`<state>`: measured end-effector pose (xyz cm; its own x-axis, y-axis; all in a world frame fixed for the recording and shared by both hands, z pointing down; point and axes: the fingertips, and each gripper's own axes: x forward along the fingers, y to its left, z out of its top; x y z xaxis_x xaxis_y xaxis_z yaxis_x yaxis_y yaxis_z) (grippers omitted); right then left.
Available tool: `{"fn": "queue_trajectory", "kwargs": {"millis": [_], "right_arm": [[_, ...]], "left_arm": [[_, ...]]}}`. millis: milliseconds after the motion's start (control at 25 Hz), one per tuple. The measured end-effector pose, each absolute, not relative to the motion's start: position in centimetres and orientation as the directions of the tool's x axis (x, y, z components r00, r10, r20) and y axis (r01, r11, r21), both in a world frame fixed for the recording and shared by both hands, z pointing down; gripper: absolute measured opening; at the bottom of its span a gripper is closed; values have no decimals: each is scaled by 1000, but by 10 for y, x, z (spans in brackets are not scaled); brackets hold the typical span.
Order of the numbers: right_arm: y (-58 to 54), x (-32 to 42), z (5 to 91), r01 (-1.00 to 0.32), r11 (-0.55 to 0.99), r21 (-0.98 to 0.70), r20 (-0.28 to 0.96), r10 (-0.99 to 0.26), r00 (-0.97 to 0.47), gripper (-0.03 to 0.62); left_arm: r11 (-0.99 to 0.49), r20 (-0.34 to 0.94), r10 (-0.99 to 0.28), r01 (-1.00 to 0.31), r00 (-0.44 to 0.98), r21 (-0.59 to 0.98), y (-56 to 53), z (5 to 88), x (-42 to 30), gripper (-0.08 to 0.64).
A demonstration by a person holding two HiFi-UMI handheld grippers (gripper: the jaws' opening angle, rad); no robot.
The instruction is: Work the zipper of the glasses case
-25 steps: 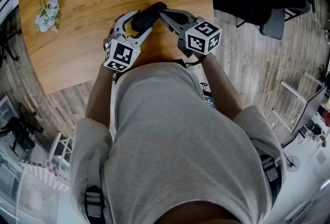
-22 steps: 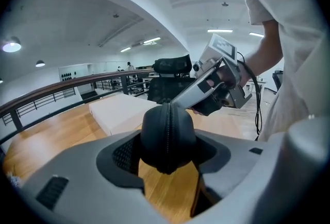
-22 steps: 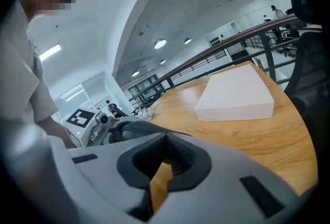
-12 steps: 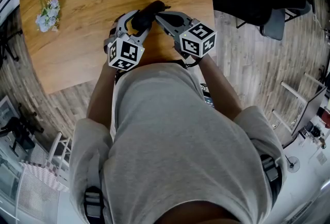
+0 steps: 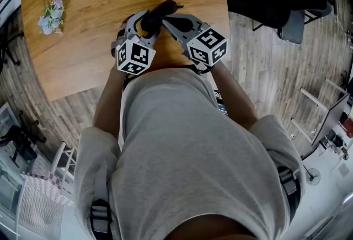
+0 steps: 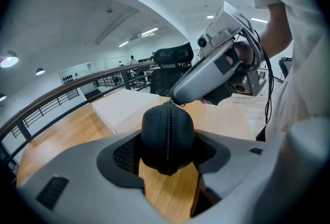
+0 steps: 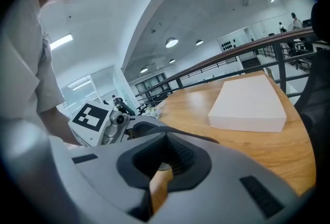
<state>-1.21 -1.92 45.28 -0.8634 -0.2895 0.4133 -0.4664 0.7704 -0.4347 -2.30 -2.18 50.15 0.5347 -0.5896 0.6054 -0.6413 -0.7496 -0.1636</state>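
- Wooden table (image 5: pixel 83 51) lies under both grippers, close to the person's edge.
- Left gripper (image 6: pixel 166 153) is clamped across the black glasses case (image 6: pixel 154 133), one jaw on each side, holding it end-on above the wood.
- Zipper (image 6: pixel 168 125) runs straight along the case's long axis, away from this gripper.
- Right gripper (image 6: pixel 174 98) meets the far upper end of that line with its jaws drawn together, seemingly pinching the zipper pull (image 6: pixel 177 104). It is the nearer one to the pull.
- Only the left gripper view shows this contact; the right gripper view shows no case at all.
- Beyond: a white box (image 7: pixel 250 104), flowers (image 5: pixel 51 15).
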Motion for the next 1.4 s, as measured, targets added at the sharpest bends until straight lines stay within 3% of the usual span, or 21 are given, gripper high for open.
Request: {"fn": "queue_trajectory", "kwargs": {"millis": [480, 680, 920, 1400], "right_arm": [[-33, -2, 455, -502, 731, -461, 406, -330, -852, 25], [-33, -3, 458, -493, 717, -493, 397, -319, -861, 25], [-29, -9, 448, -474, 734, -485, 379, -312, -871, 25], [-18, -20, 442, -442, 754, -486, 366, -284, -886, 25]], "left_arm": [[-744, 521, -648, -608, 556, -276, -23, 472, -21, 276], [-746, 552, -641, -601, 533, -286, -24, 478, -22, 275], [-726, 585, -627, -659, 515, -197, -27, 487, -26, 273], [-736, 615, -605, -650, 505, -190, -28, 497, -27, 273]]}}
